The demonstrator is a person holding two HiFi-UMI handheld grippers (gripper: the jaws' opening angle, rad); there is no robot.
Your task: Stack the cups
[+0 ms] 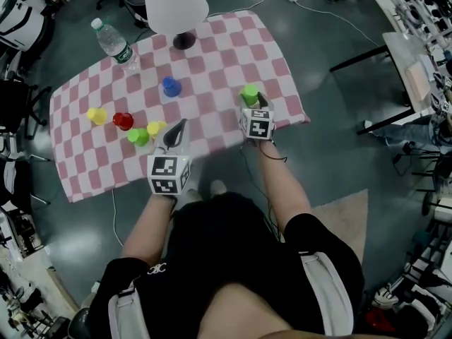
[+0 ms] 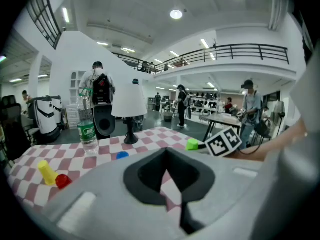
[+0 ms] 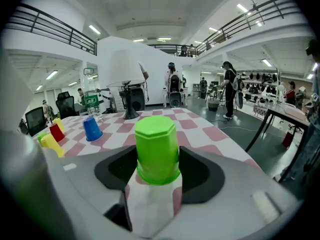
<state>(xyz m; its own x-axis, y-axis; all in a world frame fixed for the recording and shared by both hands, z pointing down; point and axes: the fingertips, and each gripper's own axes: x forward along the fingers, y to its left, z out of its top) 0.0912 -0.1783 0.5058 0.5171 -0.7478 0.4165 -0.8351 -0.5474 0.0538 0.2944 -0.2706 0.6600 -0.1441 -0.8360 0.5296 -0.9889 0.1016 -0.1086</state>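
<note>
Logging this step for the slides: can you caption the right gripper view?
Open right gripper straddles an upside-down green cup on the checkered tablecloth, blue cup beyond.

Lamp (image 1: 176, 6) and bottle (image 1: 114, 46) stand at the table (image 1: 226, 48)'s far edge, one cup (image 1: 249, 93) by its right edge, four cups (image 1: 123, 121) leftward.

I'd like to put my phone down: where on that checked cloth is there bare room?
Bare cloth stretches between the lamp, the blue cup and the right green cup, out to the far right corner. The near left corner, below the leftmost yellow cup, is free too. It is crowded on the left, where four cups cluster by the left tool.
</note>
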